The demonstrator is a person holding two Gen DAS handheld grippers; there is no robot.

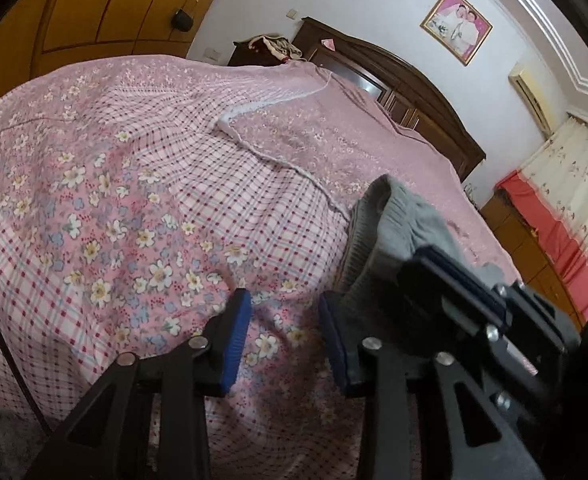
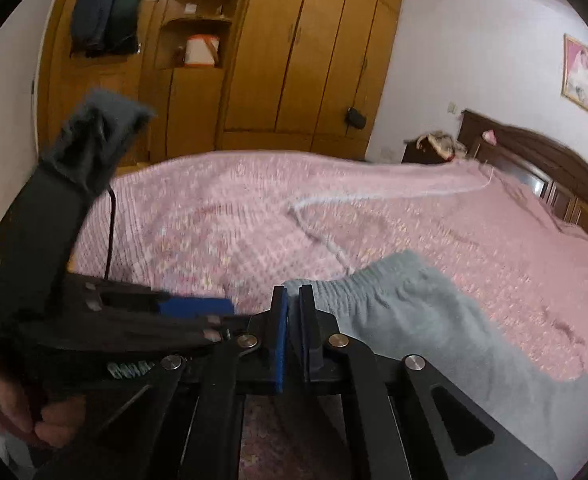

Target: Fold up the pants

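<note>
Holding grey pants [image 2: 406, 312] by waistband, w/ my right gripper [image 2: 294, 312] clamped on it to lift off pink bedspread [image 1: 133, 184]; left gripper [image 1: 283, 320] apart, empty, just beside pants.

left gripper [image 1: 283, 322] low over pink floral bedspread [image 1: 105, 216], blue pads apart, nothing between them. Grey pants [image 1: 390, 224] bunched just right of it, ribbed waistband up. right gripper [image 1: 458, 284] sits against the pants; its jaw state isn't visible.
</note>
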